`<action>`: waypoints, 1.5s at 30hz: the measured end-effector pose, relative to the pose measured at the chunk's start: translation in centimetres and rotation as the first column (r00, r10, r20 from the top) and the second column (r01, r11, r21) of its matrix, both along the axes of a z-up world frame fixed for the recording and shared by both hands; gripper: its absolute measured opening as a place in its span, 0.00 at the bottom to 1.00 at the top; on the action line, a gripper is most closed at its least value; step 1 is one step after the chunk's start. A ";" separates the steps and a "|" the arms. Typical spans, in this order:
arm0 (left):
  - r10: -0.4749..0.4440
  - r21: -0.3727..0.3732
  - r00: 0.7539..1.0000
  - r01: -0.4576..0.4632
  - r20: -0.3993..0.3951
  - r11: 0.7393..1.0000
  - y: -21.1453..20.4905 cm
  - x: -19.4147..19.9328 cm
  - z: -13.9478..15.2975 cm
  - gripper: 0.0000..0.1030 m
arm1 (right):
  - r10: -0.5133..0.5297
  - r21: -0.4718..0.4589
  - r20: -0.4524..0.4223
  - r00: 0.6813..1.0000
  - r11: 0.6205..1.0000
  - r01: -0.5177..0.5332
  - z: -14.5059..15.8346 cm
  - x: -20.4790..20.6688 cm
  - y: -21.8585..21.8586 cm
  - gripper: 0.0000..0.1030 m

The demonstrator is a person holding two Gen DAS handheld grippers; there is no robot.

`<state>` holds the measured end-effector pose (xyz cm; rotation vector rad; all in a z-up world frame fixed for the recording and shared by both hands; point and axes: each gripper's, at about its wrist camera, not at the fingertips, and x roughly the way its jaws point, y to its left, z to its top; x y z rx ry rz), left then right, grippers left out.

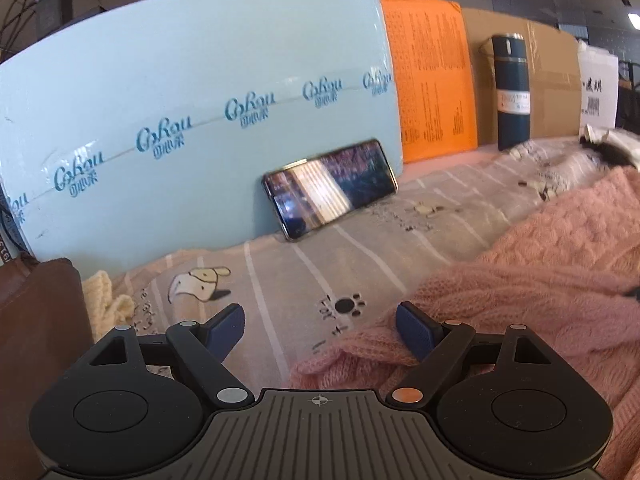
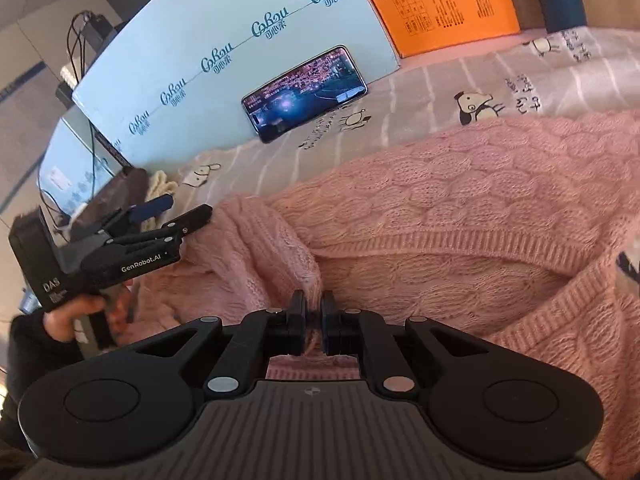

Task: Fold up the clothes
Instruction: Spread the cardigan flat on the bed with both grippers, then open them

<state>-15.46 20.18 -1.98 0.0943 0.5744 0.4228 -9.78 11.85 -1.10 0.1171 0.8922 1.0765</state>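
The right gripper (image 2: 314,312) was nearest to the camera, and its 2 blue pads were clenched on a fold of the pink knitted sweater (image 2: 460,208). The sweater lay spread on a grey striped bedsheet (image 2: 432,84) printed with cartoon dogs and paw marks. The left gripper (image 1: 320,320) was released, with its jaws wide apart; its right pad touched the edge of a pink sleeve (image 1: 360,356). In the right wrist view, the side of the left gripper showed the words "GenRobot.AI" and "DAS". Behind the sheet stood a light blue board (image 1: 192,92) with the repeated logo "CoRou". A phone (image 1: 330,188) with a lit screen leaned against it. Beside the board were an orange printed sheet (image 1: 430,80), too small to read, and a dark blue bottle (image 1: 512,92).
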 end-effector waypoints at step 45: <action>-0.330 0.115 0.933 0.315 0.142 0.942 -8.3 -11.9 2.6 0.96 | -0.157 -0.027 0.604 0.781 0.976 0.216 -0.3 -4.6 -12.7 1.00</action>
